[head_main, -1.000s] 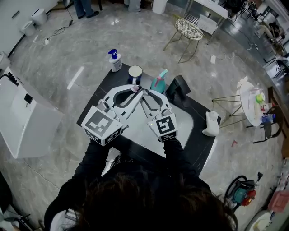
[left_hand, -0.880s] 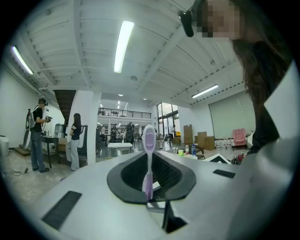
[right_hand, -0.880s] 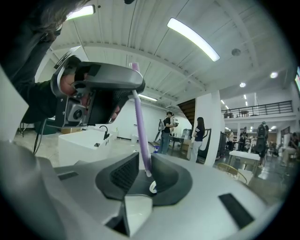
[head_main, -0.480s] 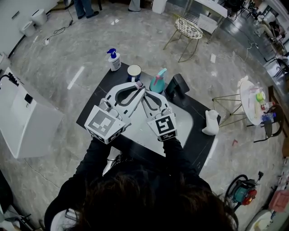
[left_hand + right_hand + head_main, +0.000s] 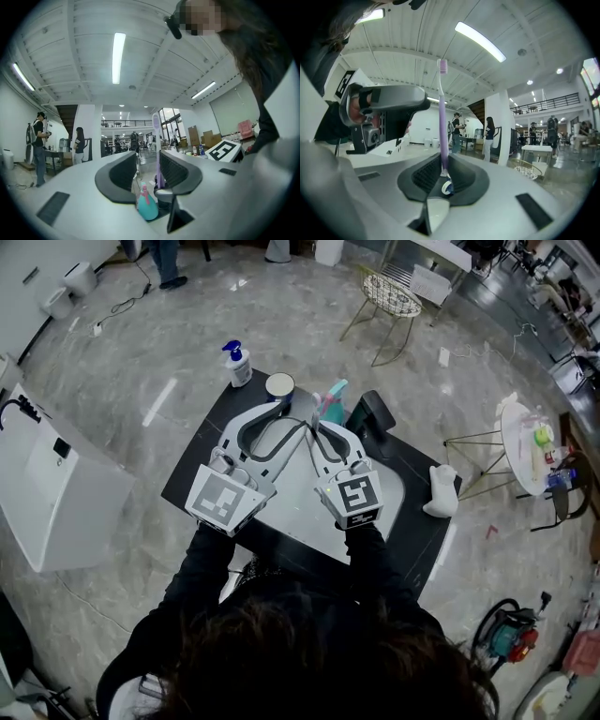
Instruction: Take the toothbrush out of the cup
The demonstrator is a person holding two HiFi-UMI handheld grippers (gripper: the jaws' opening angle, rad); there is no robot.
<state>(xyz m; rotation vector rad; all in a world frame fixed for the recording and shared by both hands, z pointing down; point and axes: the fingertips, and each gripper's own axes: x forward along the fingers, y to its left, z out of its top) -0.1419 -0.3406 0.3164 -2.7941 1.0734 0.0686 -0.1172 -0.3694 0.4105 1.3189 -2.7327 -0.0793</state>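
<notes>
Purple toothbrush stands gripped by just-closed right tool, loose between jaws of just-opened left tool.

left gripper: jaws wide apart, just been opening | toothbrush: purple, upright in the gap, close by the right-hand jaw, pads not pressing it | spray bottle: teal, pink trigger, low beyond the jaws | people: standing, far left
</notes>
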